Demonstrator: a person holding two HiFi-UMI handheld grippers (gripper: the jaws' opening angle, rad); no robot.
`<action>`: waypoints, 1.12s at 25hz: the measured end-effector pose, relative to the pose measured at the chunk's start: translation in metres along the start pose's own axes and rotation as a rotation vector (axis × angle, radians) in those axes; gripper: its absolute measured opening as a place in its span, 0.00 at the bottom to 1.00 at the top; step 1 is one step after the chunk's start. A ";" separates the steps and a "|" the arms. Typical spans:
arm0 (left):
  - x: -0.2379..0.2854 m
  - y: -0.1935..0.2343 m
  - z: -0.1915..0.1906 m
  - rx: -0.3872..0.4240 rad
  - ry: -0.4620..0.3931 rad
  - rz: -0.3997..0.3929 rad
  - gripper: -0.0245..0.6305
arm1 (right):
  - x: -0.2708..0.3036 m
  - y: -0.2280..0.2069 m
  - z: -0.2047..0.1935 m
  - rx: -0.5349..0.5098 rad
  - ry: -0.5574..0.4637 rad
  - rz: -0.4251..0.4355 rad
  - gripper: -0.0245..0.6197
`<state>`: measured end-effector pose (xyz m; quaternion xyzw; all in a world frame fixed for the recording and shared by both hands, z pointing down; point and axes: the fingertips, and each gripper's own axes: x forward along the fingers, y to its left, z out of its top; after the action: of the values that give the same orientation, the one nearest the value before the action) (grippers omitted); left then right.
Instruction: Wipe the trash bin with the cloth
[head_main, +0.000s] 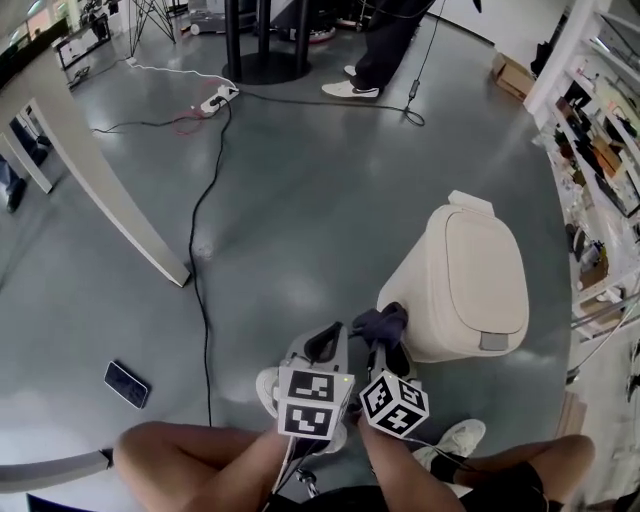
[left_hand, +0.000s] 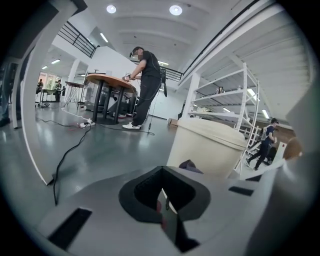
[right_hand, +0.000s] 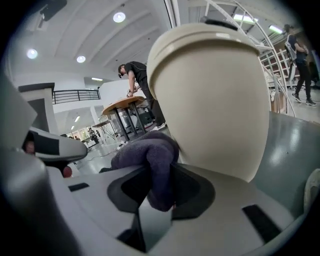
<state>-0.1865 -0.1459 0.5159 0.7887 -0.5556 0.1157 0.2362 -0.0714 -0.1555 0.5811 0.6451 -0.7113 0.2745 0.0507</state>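
Observation:
A cream trash bin (head_main: 470, 285) with a closed lid stands on the grey floor, right of centre in the head view. My right gripper (head_main: 386, 345) is shut on a dark grey cloth (head_main: 383, 322), and the cloth touches the bin's left side. In the right gripper view the cloth (right_hand: 150, 155) bunches out of the right gripper (right_hand: 159, 192), pressed against the bin's wall (right_hand: 210, 95). My left gripper (head_main: 325, 345) hovers just left of the right one, shut and holding nothing. In the left gripper view, the bin (left_hand: 207, 145) and cloth (left_hand: 189, 165) lie beyond the left gripper (left_hand: 162, 197).
A phone (head_main: 127, 384) lies on the floor at the left. A black cable (head_main: 205, 220) runs from a power strip (head_main: 218, 98) toward me. A slanted white beam (head_main: 100, 180) stands at the left, shelving (head_main: 600, 150) along the right, and a person's shoes (head_main: 350, 90) by a table base (head_main: 265, 60).

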 end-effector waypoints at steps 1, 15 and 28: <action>0.002 0.002 -0.003 -0.004 0.010 0.003 0.04 | 0.005 -0.005 -0.007 0.002 0.016 -0.012 0.20; 0.027 0.020 -0.025 -0.023 0.115 -0.007 0.04 | 0.051 -0.050 -0.088 0.114 0.211 -0.087 0.20; 0.019 0.032 0.014 -0.038 0.017 0.007 0.04 | 0.021 0.020 0.033 0.263 -0.105 0.093 0.20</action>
<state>-0.2101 -0.1776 0.5200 0.7811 -0.5586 0.1128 0.2553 -0.0841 -0.1889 0.5554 0.6261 -0.6998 0.3334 -0.0844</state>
